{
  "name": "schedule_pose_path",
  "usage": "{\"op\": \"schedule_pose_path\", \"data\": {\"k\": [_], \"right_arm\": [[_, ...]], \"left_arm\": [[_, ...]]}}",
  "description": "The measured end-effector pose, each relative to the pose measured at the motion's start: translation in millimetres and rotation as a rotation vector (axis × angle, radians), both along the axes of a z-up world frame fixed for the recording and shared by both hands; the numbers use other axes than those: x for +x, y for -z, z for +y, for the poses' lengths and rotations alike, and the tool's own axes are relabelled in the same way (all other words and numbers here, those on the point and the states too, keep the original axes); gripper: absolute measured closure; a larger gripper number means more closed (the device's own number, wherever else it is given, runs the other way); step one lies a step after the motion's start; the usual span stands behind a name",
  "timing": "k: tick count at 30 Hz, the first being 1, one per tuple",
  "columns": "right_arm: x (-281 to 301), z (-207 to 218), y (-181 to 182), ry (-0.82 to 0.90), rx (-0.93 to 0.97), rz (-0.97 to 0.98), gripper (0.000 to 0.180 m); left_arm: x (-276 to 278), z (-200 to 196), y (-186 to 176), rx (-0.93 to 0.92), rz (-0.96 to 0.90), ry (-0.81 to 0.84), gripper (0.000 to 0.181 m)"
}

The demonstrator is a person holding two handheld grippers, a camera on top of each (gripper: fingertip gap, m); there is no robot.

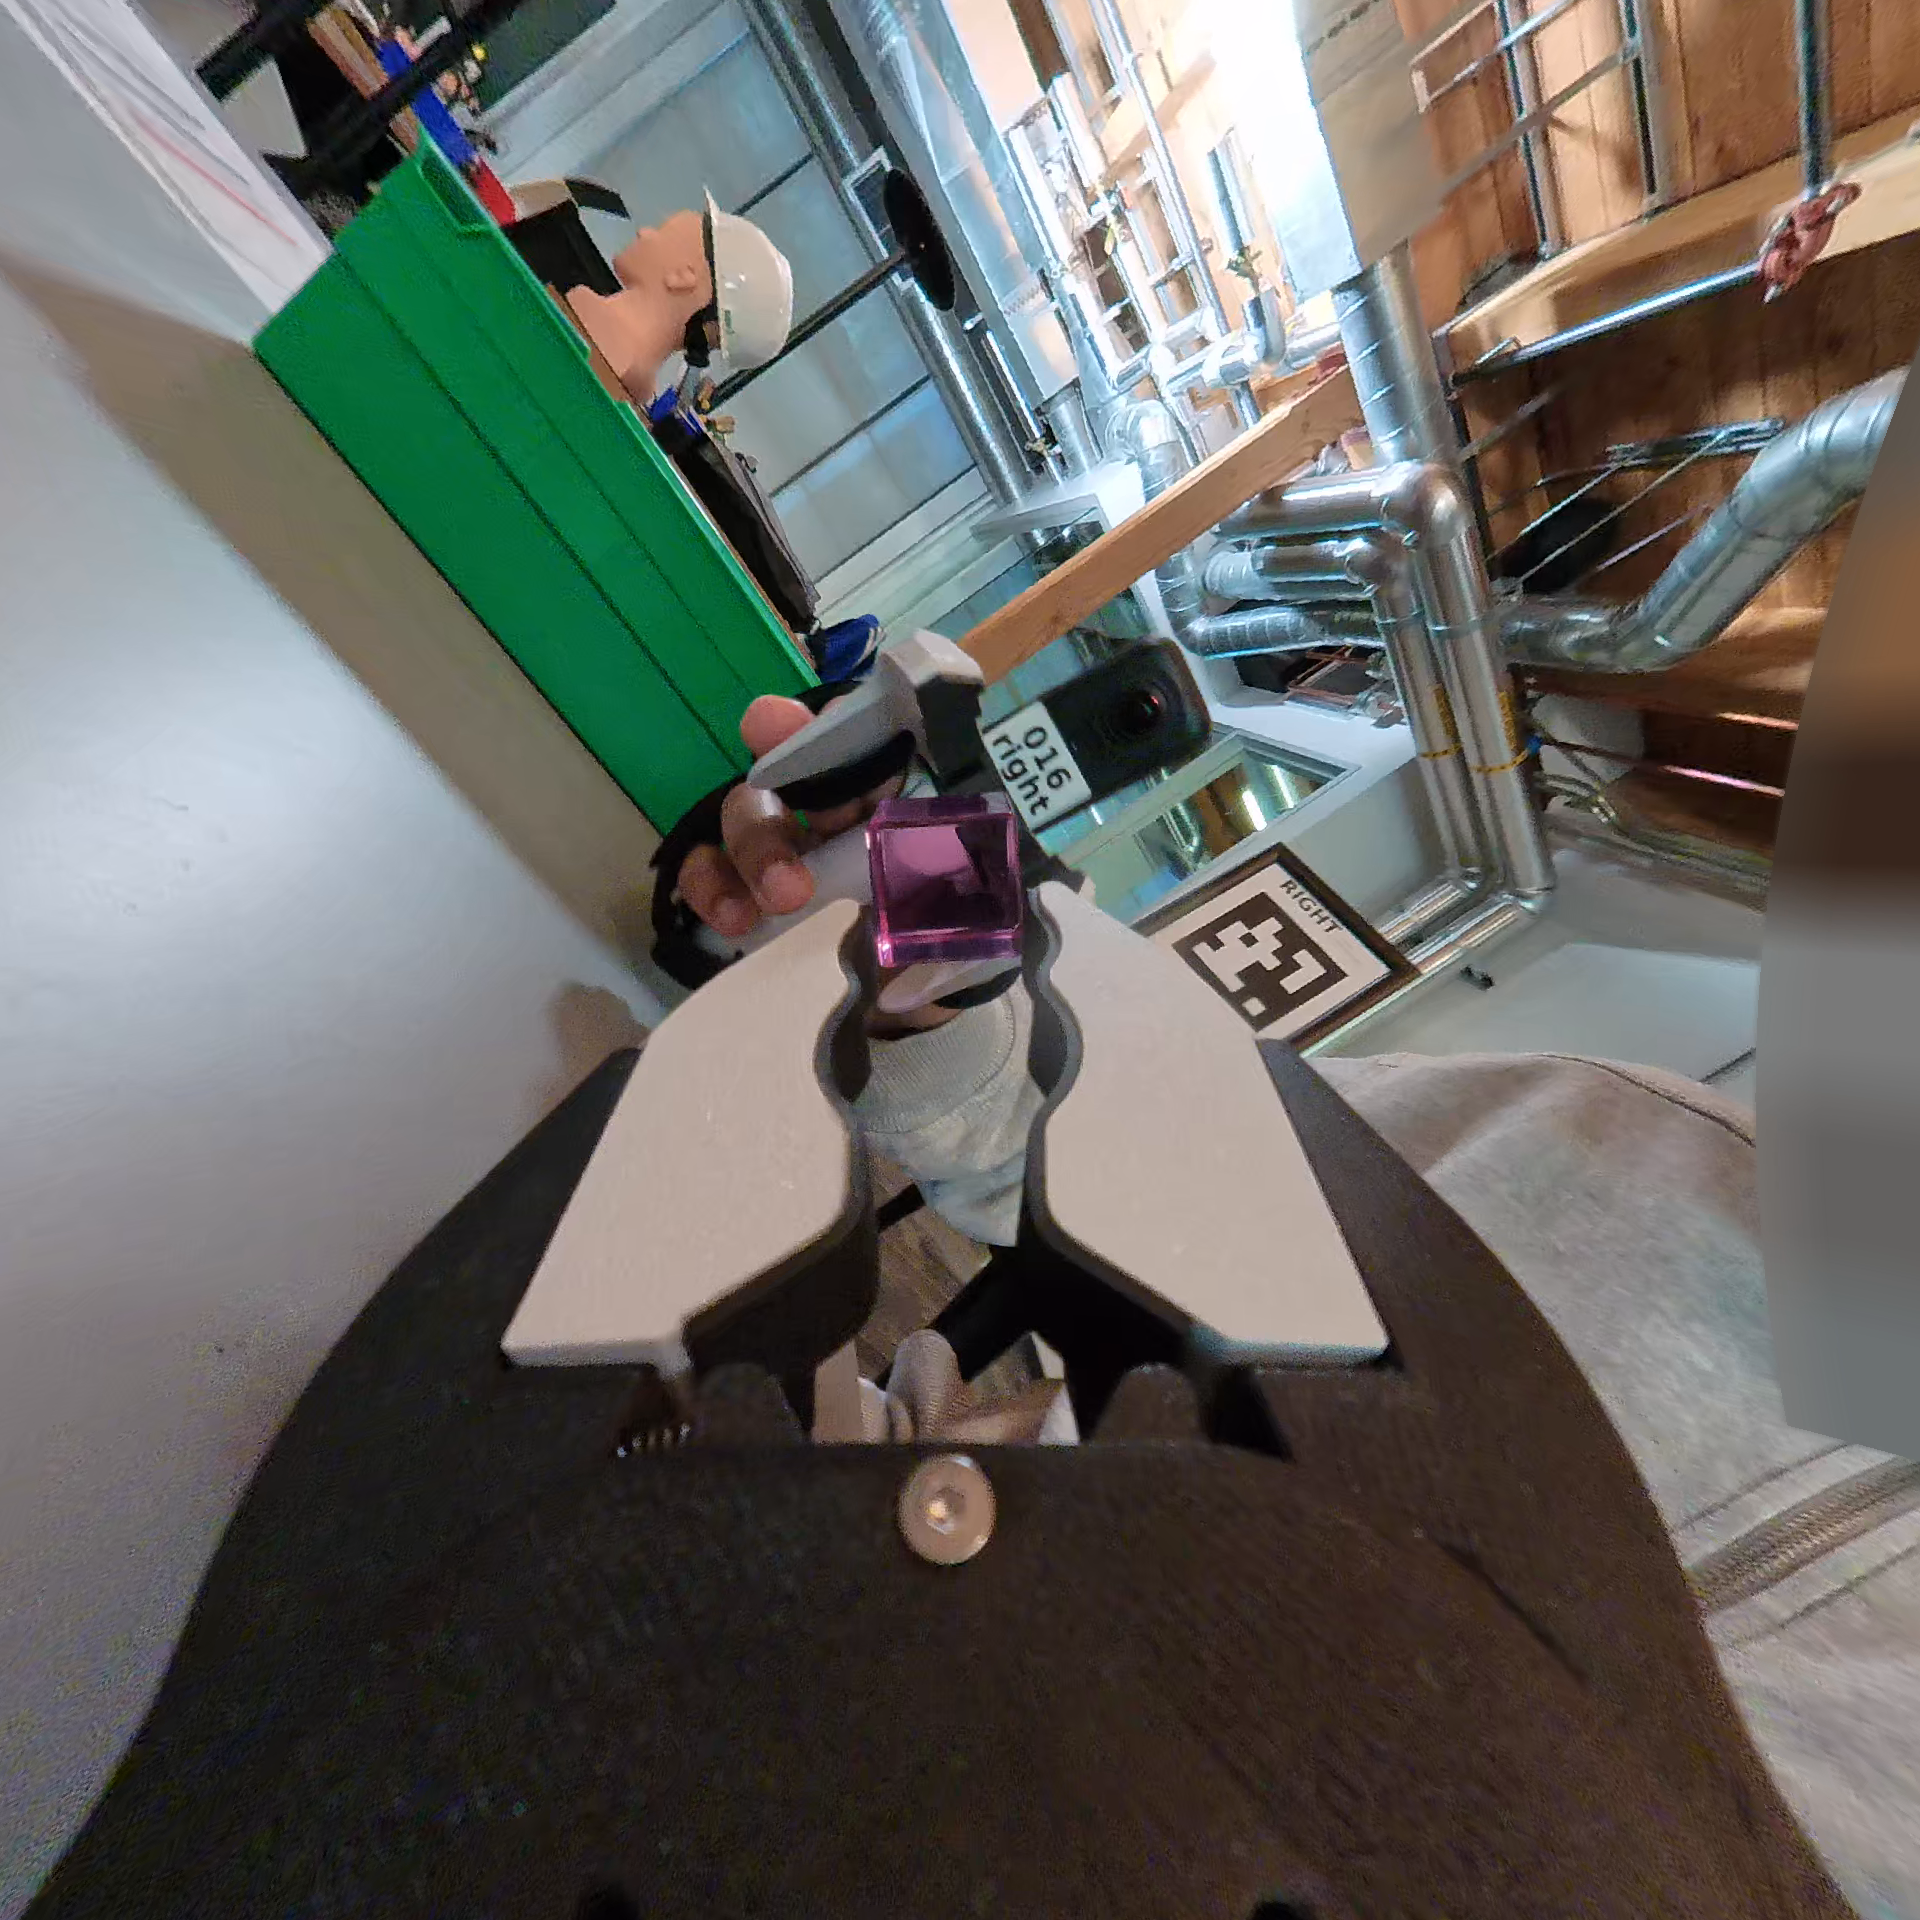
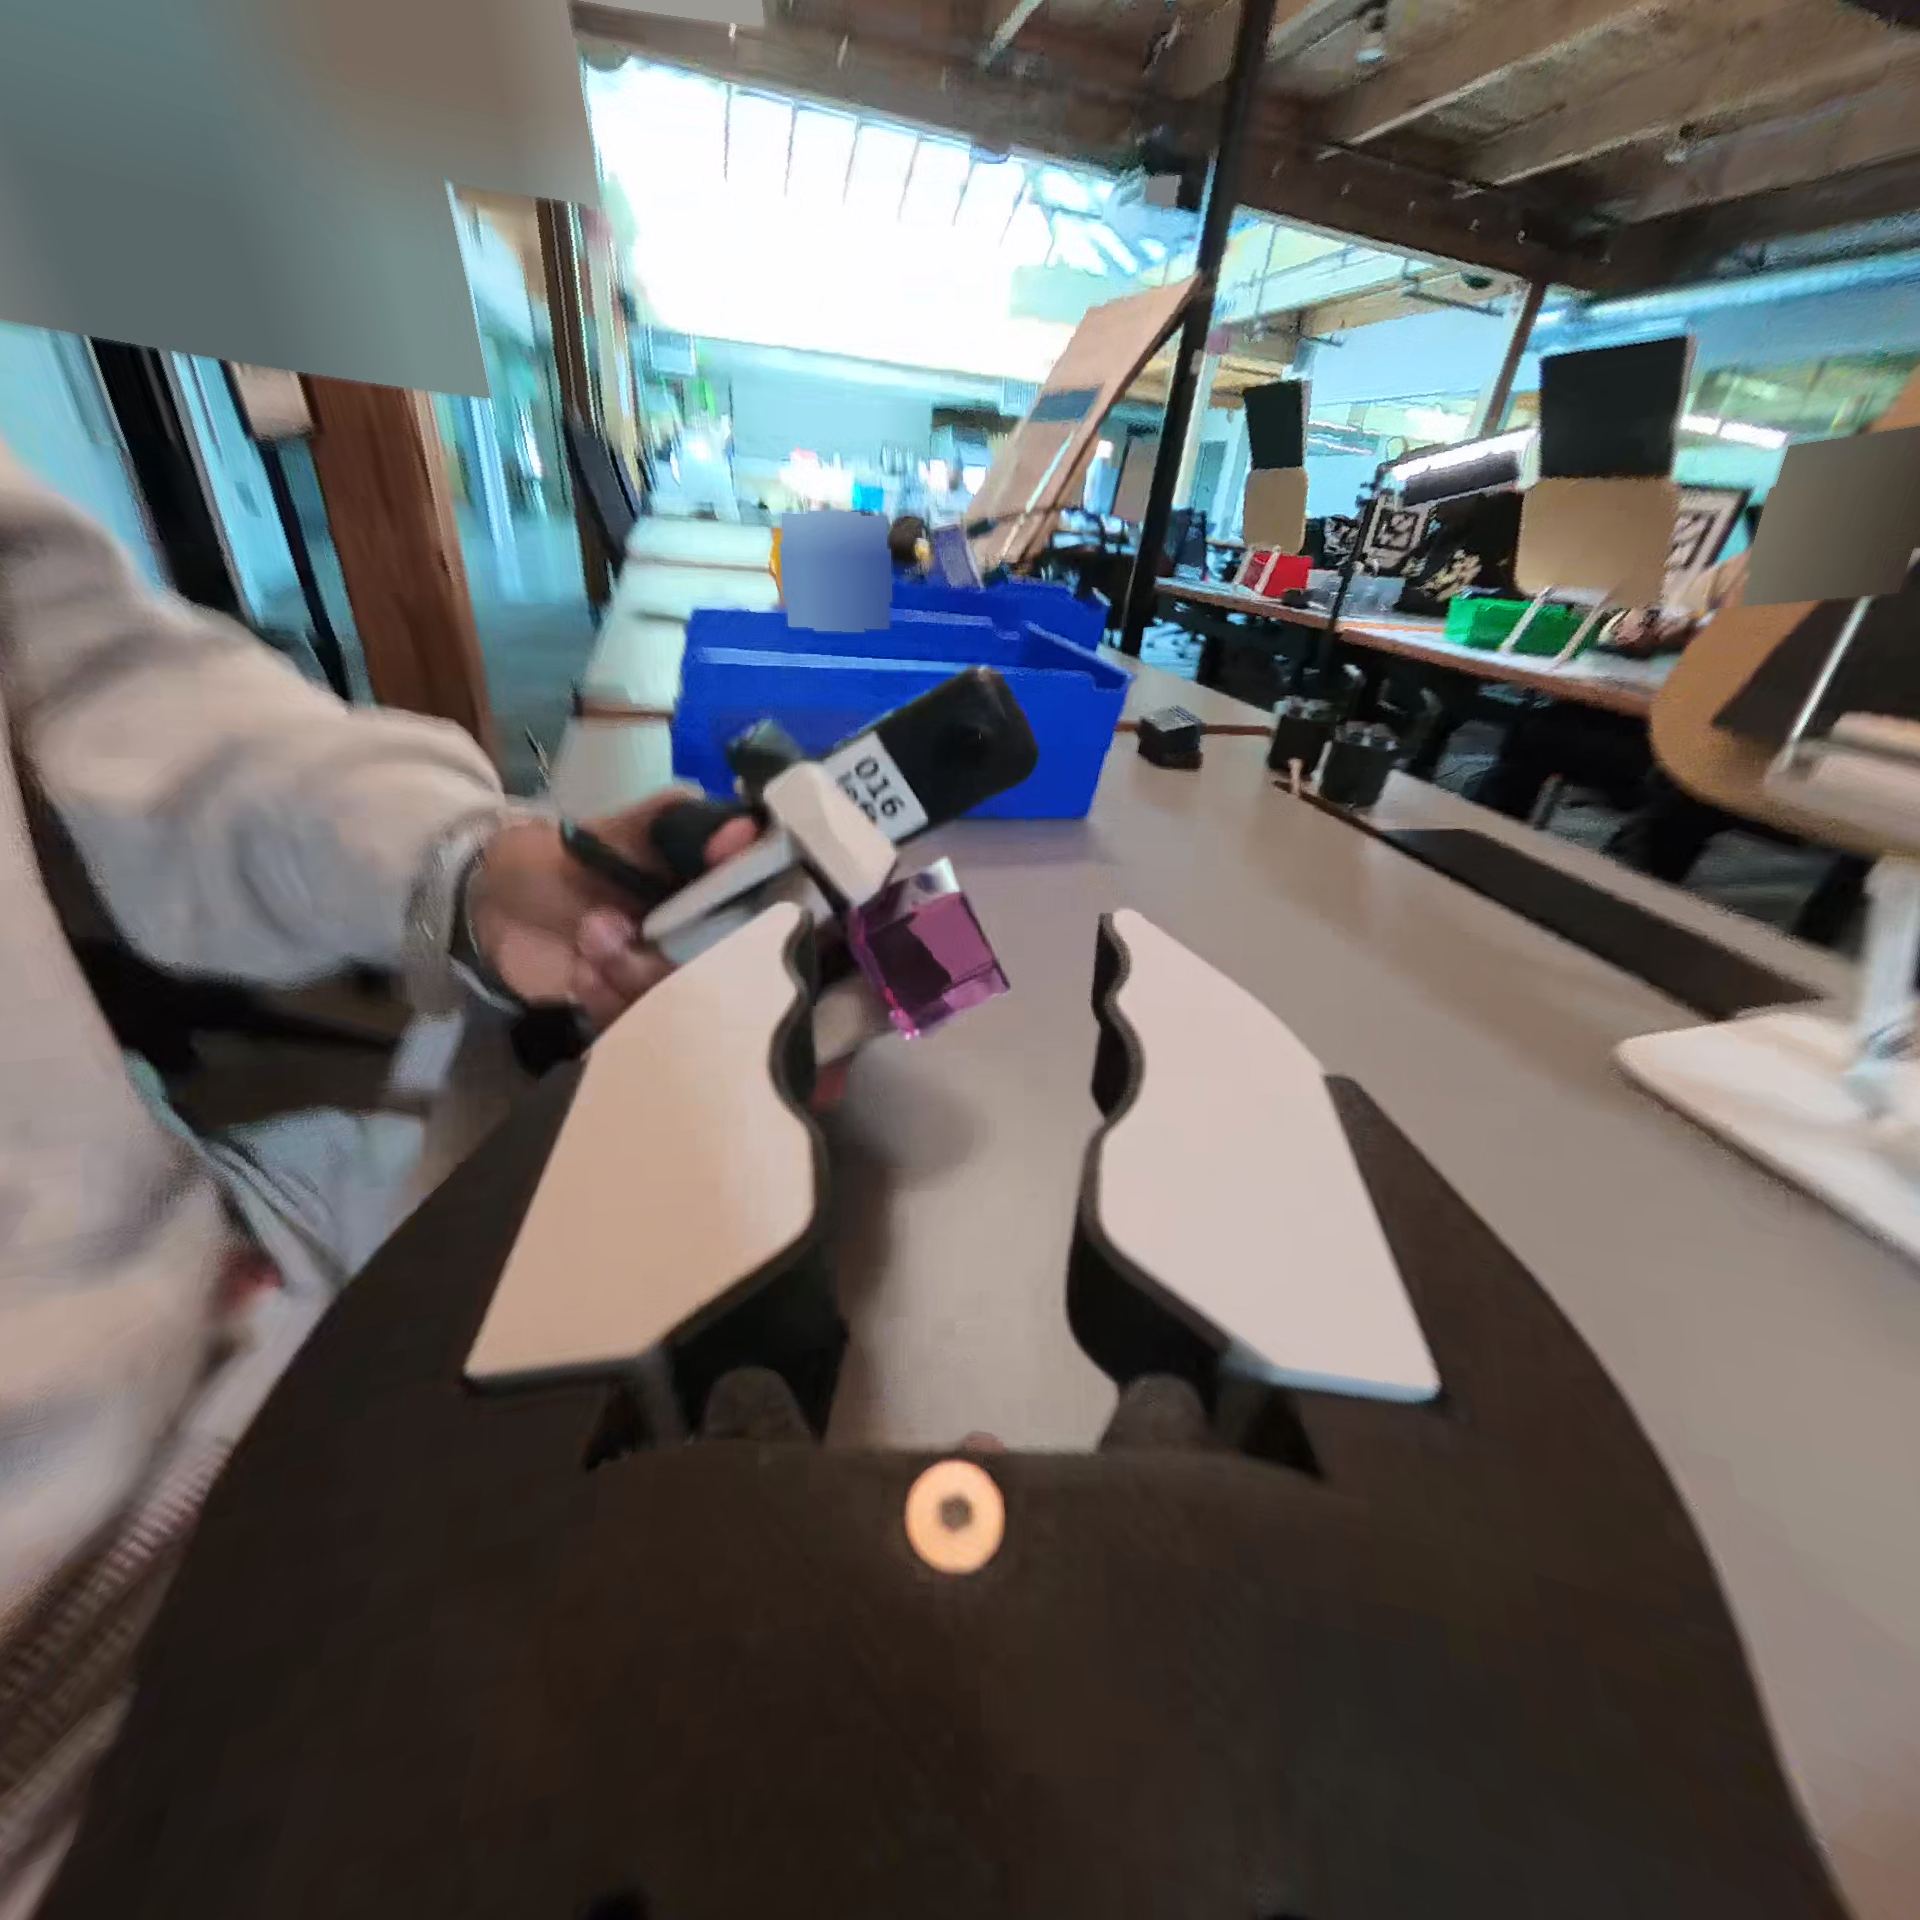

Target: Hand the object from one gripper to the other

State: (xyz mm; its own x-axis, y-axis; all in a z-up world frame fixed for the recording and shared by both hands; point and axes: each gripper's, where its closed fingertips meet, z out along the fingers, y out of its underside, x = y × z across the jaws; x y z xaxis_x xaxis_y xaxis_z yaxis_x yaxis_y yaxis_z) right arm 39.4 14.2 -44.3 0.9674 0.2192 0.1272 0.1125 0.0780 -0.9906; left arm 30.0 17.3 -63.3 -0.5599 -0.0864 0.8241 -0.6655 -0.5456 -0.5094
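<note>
A clear purple cube [image 1: 943,883] sits between the fingertips of my left gripper [image 1: 945,914], which is shut on it and holds it in the air. In the right wrist view the left gripper [image 2: 831,831] reaches in from the left, held by a hand, with the cube [image 2: 930,951] at its tips. My right gripper [image 2: 951,920] is open, its fingers wide apart. The cube lies at the level of its fingertips, nearer the left finger [image 2: 727,1091], and touches neither pad. The right gripper's camera [image 1: 1122,717] shows just beyond the cube in the left wrist view.
A grey table [image 2: 1299,1018] lies below. Blue bins [image 2: 894,717] stand at its far end and a white stand base [image 2: 1766,1122] at the right. A green bin [image 1: 520,468], a dummy head in a white hard hat [image 1: 727,281] and a framed marker tag [image 1: 1278,945] lie beyond.
</note>
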Motion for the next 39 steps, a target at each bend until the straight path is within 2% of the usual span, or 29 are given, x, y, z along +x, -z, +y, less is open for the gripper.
{"op": "schedule_pose_path", "data": {"k": [3,8,14,20,21,23,27,34,36,39], "right_arm": [[-7.9,3.7,9.4,0.026,-0.038,-0.172,0.133],[-13.2,5.4,16.0,0.029,-0.064,-0.275,0.140],[-15.2,4.4,16.7,0.025,-0.065,-0.312,0.153],[-14.7,4.0,14.3,0.031,-0.063,-0.299,0.153],[-13.7,4.1,13.8,0.035,-0.063,-0.288,0.153],[-10.9,3.8,12.4,0.041,-0.064,-0.243,0.153],[-5.8,1.7,7.5,0.019,-0.073,-0.045,0.153],[-1.5,-0.4,-1.7,-0.121,-0.114,0.528,0.153],[-0.2,0.1,-2.3,-0.146,-0.116,0.635,0.153],[-2.4,1.4,-0.2,-0.172,-0.137,0.696,0.154]], "left_arm": [[-1.2,-1.4,1.7,-0.025,0.030,0.031,0.154],[-4.5,-7.7,5.9,-0.034,0.067,0.085,0.153],[-7.5,-11.7,4.3,-0.049,0.067,0.116,0.153],[-6.7,-11.4,1.8,-0.057,0.041,0.098,0.152],[-5.1,-10.3,2.0,-0.046,0.033,0.078,0.145],[-1.8,-7.0,1.6,-0.016,0.007,0.033,0.130],[1.0,0.1,-3.6,0.085,-0.103,-0.052,0.120],[-4.4,-5.9,-4.6,0.334,-0.308,-0.108,0.125],[-6.4,-9.8,-4.4,0.358,-0.333,-0.104,0.125],[-7.3,-11.6,-5.8,0.358,-0.347,-0.110,0.126]]}}
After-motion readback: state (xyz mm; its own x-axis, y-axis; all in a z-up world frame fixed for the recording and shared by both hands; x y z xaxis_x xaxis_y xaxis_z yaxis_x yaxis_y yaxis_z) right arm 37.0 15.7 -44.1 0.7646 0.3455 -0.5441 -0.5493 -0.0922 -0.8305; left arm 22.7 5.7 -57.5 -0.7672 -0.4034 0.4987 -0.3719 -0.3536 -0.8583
